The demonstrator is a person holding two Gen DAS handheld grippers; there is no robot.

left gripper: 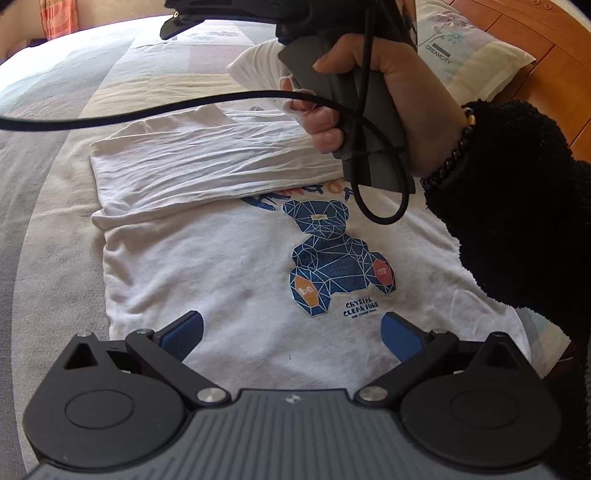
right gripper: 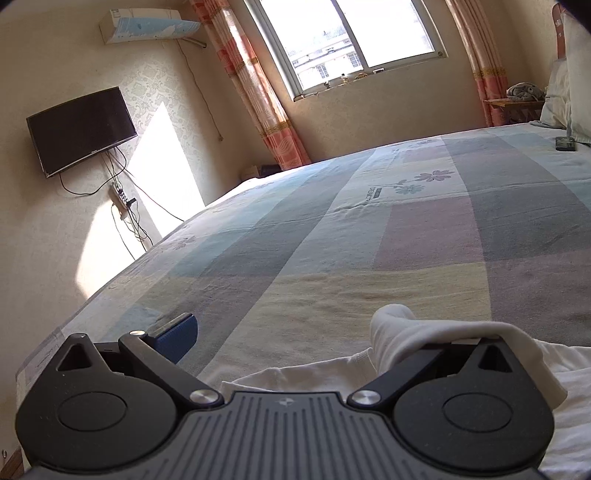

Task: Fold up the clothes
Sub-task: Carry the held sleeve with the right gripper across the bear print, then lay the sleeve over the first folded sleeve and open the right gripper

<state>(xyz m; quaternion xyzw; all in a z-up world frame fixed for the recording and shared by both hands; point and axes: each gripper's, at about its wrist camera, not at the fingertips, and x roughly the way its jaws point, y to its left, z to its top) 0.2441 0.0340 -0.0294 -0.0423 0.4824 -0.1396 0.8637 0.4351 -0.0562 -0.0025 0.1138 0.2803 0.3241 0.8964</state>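
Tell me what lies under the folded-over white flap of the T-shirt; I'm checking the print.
Under the folded-over white flap the white cotton T-shirt continues. The blue geometric bear print shows below the flap; the coloured lettering above it is mostly covered.

Count: one white T-shirt (left gripper: 229, 266), one bed (right gripper: 369, 258), one pillow (left gripper: 469, 55), two grippers (left (left gripper: 291, 334), right (right gripper: 295, 332)). One hand (left gripper: 406, 103), one black cable (left gripper: 147, 110). Wall side: one television (right gripper: 81, 129), one air conditioner (right gripper: 147, 24), one window (right gripper: 351, 40), two curtains (right gripper: 255, 85).

T-shirt (left gripper: 221, 266) on bed (left gripper: 48, 206), pillow (left gripper: 469, 51) behind
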